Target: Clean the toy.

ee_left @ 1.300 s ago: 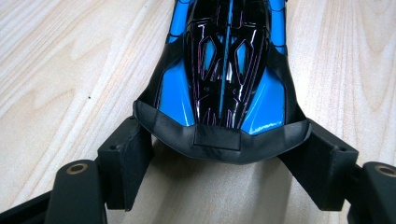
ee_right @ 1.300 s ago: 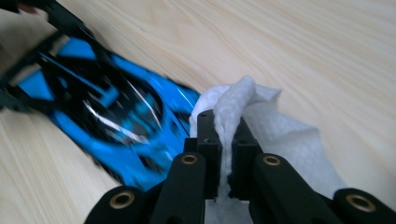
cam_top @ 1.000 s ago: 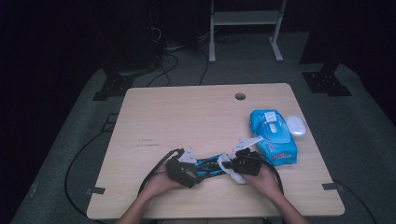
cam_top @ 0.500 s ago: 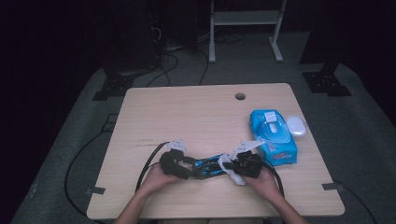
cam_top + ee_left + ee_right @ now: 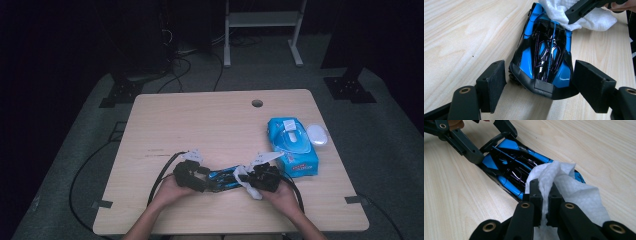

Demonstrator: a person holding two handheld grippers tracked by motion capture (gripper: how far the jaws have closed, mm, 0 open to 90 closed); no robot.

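straddling the rear end of a blue-and-black toy car (image 5: pixel 543 58) with the left hand-held gripper (image 5: pixel 539 86): jaws wide, one pad on each side of the car's tail, neither seen pressing into the body; contact at the right pad cannot be told. pinching a white wipe (image 5: pixel 564 187) in the right hand-held gripper (image 5: pixel 544 195), jaws narrow and clamped on a fold of it, wipe draped over the far end of the car and touching its blue bodywork. lying flat on the wooden surface (image 5: pixel 200 125), near the front edge at the person's side, between the two hand-held grippers in the high view, car (image 5: pixel 223 178) running lengthwise left to right. seen from above: left hand-held gripper (image 5: pixel 192 175) at the car's left end, right hand-held gripper (image 5: pixel 255 179) at its right end, wipe (image 5: pixel 246 177) bunched white at the jaws. resting well apart toward the right side of the surface: blue wipes pack (image 5: pixel 292 145), with a small white oval lid (image 5: pixel 317 134) just beside it. trailing off the front-left edge: black cable (image 5: pixel 162 177).
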